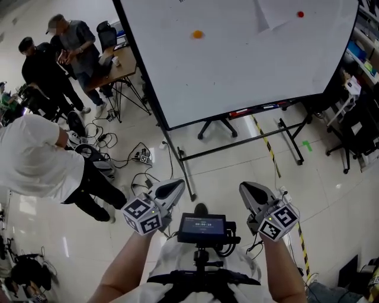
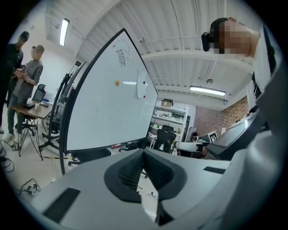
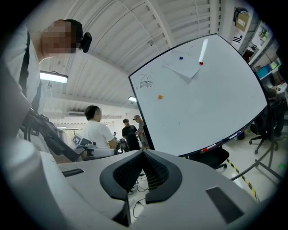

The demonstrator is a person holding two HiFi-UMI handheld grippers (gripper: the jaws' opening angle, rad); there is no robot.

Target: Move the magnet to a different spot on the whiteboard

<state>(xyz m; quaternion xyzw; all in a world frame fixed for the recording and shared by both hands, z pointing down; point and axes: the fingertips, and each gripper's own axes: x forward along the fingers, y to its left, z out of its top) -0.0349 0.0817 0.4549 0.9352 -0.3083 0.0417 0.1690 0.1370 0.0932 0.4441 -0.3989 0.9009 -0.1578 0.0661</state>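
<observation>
The whiteboard [image 1: 237, 65] stands on a wheeled frame ahead of me, well out of reach. An orange magnet [image 1: 198, 34] sticks to its upper left part and a red magnet [image 1: 300, 14] holds a paper sheet [image 1: 273, 12] near the top right. The right gripper view also shows the orange magnet [image 3: 159, 96], the red magnet [image 3: 201, 63] and a blue magnet [image 3: 181, 57]. My left gripper [image 1: 179, 185] and right gripper [image 1: 244, 189] are held low in front of my body, both pointing toward the board. Both are shut with nothing between the jaws.
Markers lie in the board's tray [image 1: 260, 108]. The stand's legs [image 1: 237, 145] and yellow-black floor tape [image 1: 269, 151] lie between me and the board. Cables and a power strip [image 1: 142, 157] cover the floor at left, where several people [image 1: 41, 160] stand by a small table [image 1: 118, 65]. Shelves and a chair [image 1: 358, 127] are at right.
</observation>
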